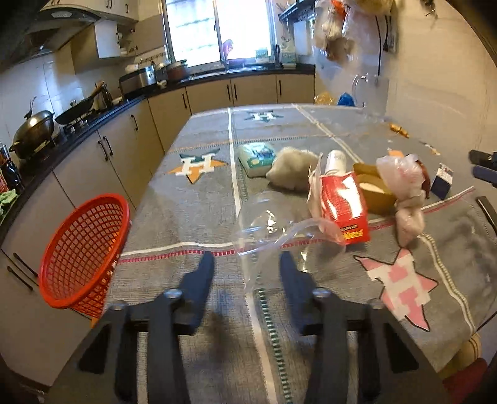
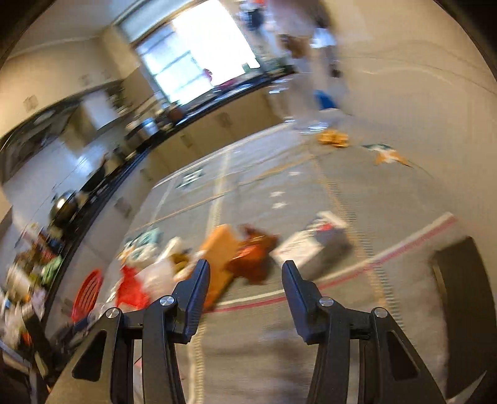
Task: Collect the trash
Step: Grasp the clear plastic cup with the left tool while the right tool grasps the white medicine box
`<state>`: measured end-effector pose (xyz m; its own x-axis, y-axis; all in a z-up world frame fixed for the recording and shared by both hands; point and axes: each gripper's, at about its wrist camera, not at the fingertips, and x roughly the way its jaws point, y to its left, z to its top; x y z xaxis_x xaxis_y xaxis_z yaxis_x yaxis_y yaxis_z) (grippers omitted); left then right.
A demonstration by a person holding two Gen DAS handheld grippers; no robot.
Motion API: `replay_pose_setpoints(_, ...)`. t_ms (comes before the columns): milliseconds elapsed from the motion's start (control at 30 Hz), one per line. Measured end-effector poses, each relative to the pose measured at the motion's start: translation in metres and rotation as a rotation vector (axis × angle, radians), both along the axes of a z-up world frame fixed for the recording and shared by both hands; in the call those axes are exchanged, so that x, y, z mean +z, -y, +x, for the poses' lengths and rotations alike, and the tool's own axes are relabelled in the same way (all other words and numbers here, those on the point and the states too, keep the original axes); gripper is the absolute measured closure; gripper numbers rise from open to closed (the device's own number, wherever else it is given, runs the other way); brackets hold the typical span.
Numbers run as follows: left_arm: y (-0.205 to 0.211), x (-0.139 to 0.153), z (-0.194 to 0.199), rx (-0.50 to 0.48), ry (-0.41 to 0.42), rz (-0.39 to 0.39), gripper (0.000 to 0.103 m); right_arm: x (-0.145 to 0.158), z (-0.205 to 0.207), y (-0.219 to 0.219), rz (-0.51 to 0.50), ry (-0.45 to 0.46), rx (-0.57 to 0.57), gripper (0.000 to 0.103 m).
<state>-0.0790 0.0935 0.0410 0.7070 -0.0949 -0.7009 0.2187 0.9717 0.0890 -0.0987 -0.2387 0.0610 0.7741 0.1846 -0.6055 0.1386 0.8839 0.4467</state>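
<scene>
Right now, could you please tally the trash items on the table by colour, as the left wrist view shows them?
Red: 1, the red carton
White: 2, the crumpled white paper and the white bottle
Clear: 1, the clear plastic bag
Pink: 1, the pinkish plastic bag
Green-printed: 1, the tissue pack
Brown: 1, the brown bowl
Total: 7

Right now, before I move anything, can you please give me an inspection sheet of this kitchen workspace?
Surface: table under a grey star-patterned cloth with a clear cover.
Job's things: red box, pink plastic bag, clear plastic bag, white crumpled bag, green-white packet, white bottle, small blue-white box.
Bin: red mesh basket at the table's left edge, tilted, looks empty.
Clutter: orange scraps at the far right.
Grippers: left hand-held gripper open over the clear bag's tail; right hand-held gripper open, its view blurred.
Cables: nothing seen.
Surroundings: counter with wok, window.
</scene>
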Motion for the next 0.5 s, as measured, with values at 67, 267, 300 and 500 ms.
replay_pose_setpoints(67,0.002,-0.006,0.006,0.013,-0.013,0.005,0.07,-0.002,0.002,0.014,0.013,-0.018,-0.047,0.051)
replay_pose_setpoints(267,0.004,-0.009,0.015,0.047,-0.01,-0.007,0.081,-0.022,0.02,0.038,0.079,-0.117,-0.12,0.045)
replay_pose_setpoints(300,0.004,-0.008,0.016,0.05,-0.004,-0.012,0.082,-0.026,0.026,0.04,0.09,-0.135,-0.125,0.044)
replay_pose_setpoints(500,0.002,-0.003,0.019,0.043,0.009,-0.038,0.088,-0.037,0.059,0.039,0.049,-0.218,-0.166,0.04)
